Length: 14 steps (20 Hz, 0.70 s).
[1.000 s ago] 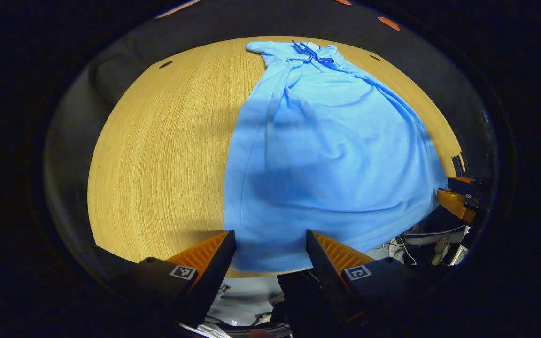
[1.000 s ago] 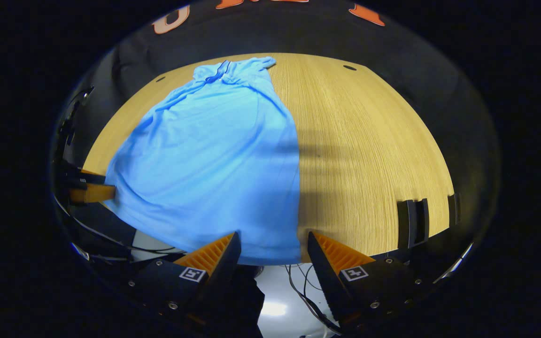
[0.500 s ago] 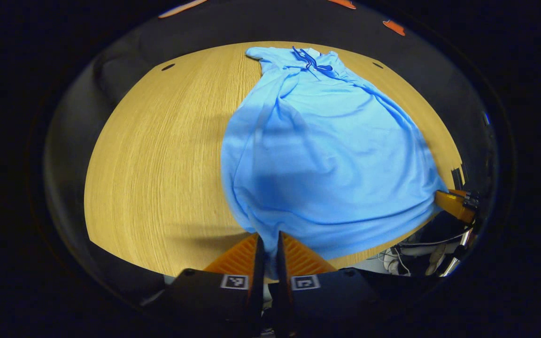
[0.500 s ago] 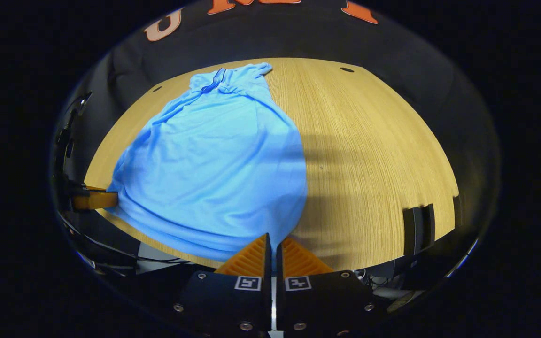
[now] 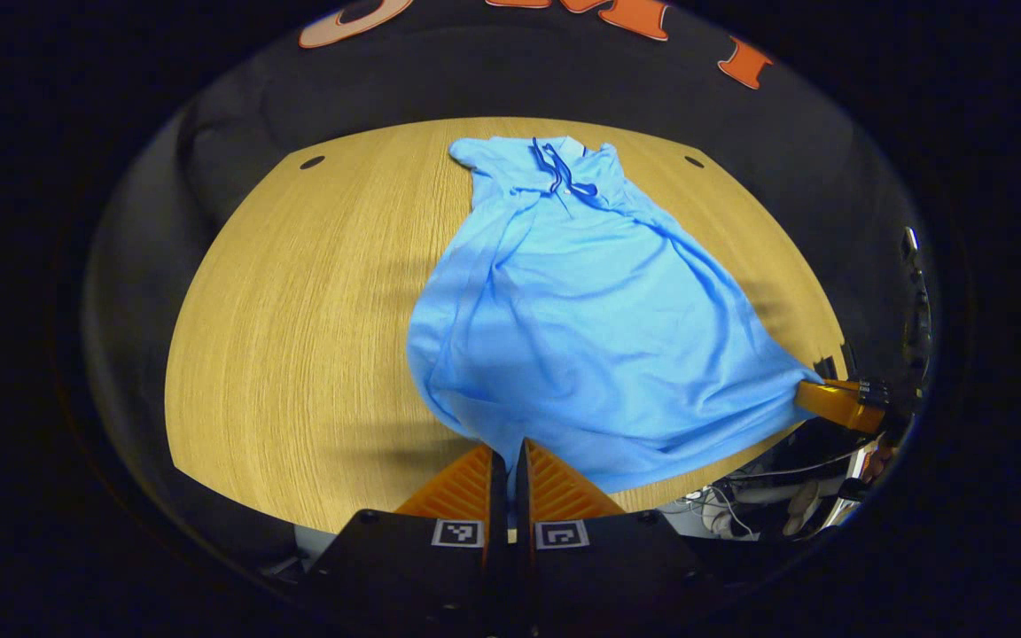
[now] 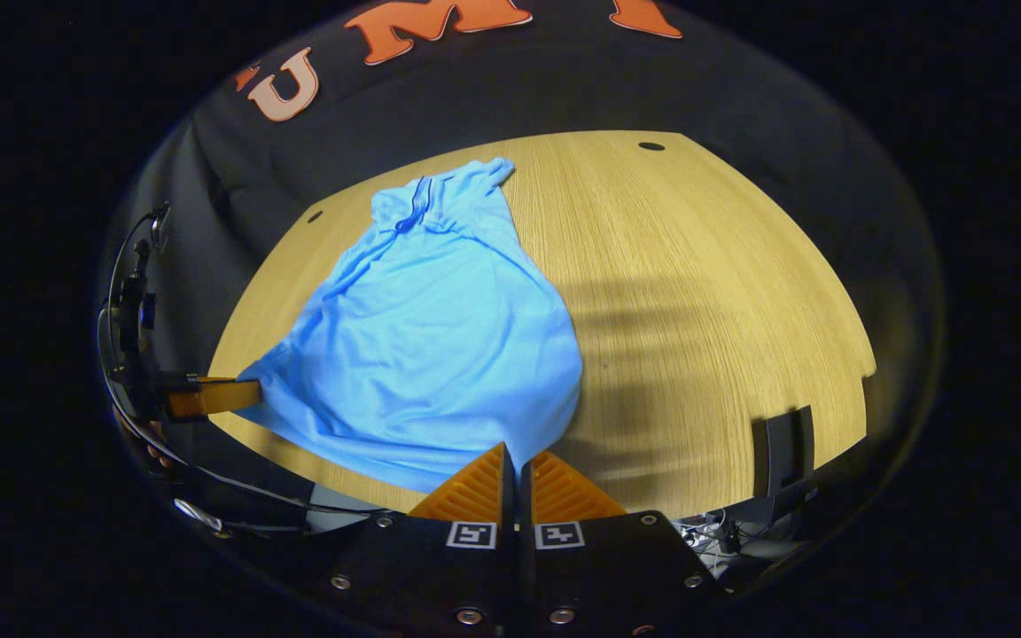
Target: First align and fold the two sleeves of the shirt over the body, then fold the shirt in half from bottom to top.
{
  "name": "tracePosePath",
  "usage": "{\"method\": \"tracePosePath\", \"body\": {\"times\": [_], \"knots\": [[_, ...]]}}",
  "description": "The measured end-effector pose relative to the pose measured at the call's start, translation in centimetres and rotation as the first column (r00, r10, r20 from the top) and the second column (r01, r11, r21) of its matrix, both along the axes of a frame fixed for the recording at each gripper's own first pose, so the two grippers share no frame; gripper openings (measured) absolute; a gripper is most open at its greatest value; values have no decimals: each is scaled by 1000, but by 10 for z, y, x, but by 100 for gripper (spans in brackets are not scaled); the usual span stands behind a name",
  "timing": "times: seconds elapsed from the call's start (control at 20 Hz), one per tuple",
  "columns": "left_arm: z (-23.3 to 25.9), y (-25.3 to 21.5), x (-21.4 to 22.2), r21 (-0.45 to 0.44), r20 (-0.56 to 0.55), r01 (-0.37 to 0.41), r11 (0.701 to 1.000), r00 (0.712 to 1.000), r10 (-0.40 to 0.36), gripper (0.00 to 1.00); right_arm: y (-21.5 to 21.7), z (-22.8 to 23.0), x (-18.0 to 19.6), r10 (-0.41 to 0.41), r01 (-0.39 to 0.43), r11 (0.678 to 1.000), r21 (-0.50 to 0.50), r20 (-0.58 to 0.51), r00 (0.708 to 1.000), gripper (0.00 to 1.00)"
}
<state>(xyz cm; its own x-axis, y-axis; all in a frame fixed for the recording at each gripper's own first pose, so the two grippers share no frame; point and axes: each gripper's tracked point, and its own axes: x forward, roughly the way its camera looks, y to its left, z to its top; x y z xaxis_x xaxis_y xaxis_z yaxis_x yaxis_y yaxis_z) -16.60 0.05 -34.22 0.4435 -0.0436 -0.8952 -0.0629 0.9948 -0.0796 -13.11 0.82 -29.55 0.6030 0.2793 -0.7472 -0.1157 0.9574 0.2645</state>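
A light blue shirt [image 5: 590, 319] lies on the wooden table [image 5: 298, 301], collar at the far end, sleeves folded in over the body. My left gripper [image 5: 509, 454] is shut on the shirt's bottom hem at its left corner. The right gripper [image 5: 807, 392] shows at the far right of the left gripper view, pinching the other hem corner. In the right gripper view the same shirt [image 6: 431, 346] spreads left of centre, and my right gripper [image 6: 518, 454] is shut on its near hem corner. The left gripper [image 6: 249, 392] shows at the left there, holding the opposite corner. The hem is lifted off the table.
The table's near edge [image 6: 652, 514] runs just under both grippers, with cables and floor below it. A dark clamp-like block [image 6: 781, 447] sits on the table's right near edge. Small dark holes [image 5: 311, 163] mark the table's far corners. Bare wood [image 6: 697, 292] lies right of the shirt.
Both grippers went from open around the hem to shut on its corners. They have since risen and drawn the hem up, bunching the shirt's lower part.
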Motion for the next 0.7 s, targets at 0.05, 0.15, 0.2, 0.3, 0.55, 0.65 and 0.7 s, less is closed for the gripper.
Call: {"method": "tracePosePath", "body": {"times": [0.05,0.15,0.2,0.3,0.55,0.65,0.7], "knots": [[7,2,10,-8,17,-5,1000,1000,5,7,1,9,6,-4,4,1000,11,6,1000,2],[25,6,30,-21,58,-6,1000,998,8,8,1,29,20,-15,14,999,30,31,999,2],[32,8,41,-25,77,-4,1000,997,6,7,0,39,30,-17,16,999,30,47,999,2],[49,15,66,-22,112,5,1000,994,-3,7,2,57,49,-7,5,1000,26,76,997,2],[75,30,132,7,186,33,999,982,-34,7,11,103,110,17,-17,1000,-3,151,988,2],[82,35,156,18,204,46,999,978,-49,7,17,114,138,16,-15,1000,-10,171,985,2],[85,37,169,20,211,54,998,976,-56,7,19,119,151,13,-10,1000,-15,181,983,2]]}}
